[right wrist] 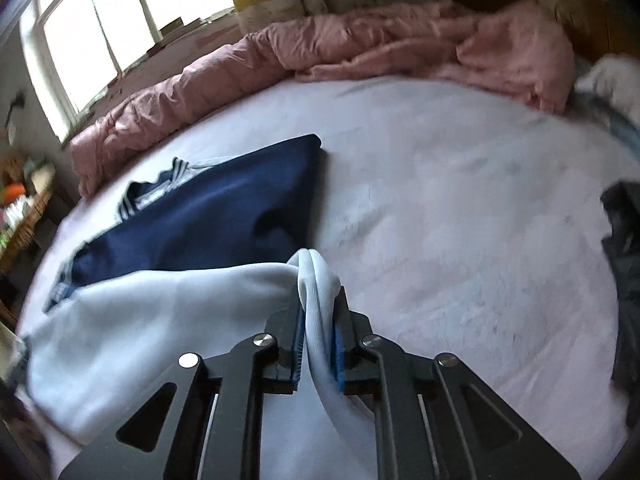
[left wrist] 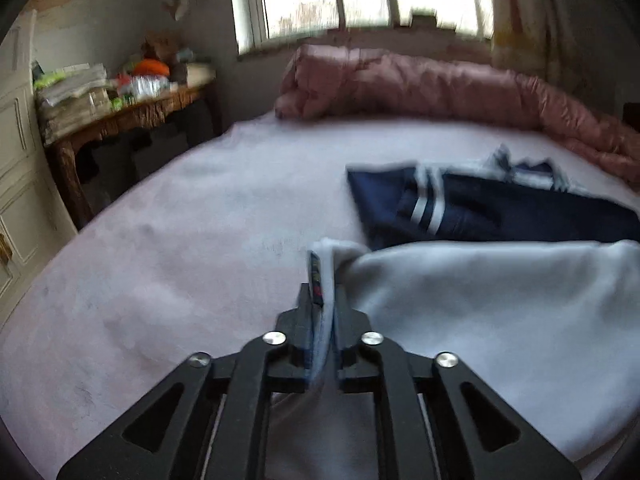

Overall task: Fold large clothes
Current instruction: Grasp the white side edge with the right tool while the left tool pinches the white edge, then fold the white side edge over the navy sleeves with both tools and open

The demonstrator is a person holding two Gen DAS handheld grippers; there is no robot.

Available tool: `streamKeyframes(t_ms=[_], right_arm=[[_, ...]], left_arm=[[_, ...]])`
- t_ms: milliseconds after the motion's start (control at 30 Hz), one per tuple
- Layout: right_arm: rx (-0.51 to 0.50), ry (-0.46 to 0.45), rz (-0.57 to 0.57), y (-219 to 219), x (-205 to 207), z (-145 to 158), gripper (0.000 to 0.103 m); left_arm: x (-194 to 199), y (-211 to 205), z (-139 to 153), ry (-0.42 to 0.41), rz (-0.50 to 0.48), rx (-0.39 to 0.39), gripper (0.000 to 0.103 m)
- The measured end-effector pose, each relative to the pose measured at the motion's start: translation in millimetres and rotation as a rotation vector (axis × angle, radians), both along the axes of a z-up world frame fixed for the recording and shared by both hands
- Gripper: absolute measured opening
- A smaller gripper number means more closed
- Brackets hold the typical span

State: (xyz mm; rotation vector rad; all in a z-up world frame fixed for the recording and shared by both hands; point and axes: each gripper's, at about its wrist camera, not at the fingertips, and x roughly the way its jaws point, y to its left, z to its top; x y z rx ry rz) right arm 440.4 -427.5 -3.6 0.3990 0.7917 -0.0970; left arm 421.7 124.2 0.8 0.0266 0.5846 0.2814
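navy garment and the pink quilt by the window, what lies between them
Only bare pale bed sheet. The right wrist view shows it between the navy garment and the pink quilt, with nothing lying on that stretch.

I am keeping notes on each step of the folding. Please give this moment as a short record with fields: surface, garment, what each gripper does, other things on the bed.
surface: bed with a pale sheet
garment: navy and white top, its white part folded up over the navy part
left gripper: shut on one white edge of the top
right gripper: shut on another bunched white edge
duvet: pink, heaped along the far side of the bed, under the window
dark cloth: at the right edge of the right wrist view; kind unclear
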Motion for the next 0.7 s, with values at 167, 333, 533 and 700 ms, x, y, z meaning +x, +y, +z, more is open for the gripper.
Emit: streamKeyframes(t_ms=[167, 333, 533, 700], right_arm=[[-0.136, -0.111, -0.048, 13, -28, 37, 0.045], [-0.162, -0.172, 0.016, 36, -38, 55, 0.059], [-0.217, -0.251, 0.055, 67, -42, 66, 0.078], [-0.314, -0.339, 0.097, 97, -50, 71, 0.088]], left_arm=[[-40, -11, 33, -0.239, -0.026, 0.001, 0.057], [-51, -16, 45, -0.297, -0.081, -0.066, 0.074], [-62, -25, 56, -0.379, -0.179, -0.090, 0.092], [-58, -45, 50, -0.359, -0.222, -0.053, 0.098]])
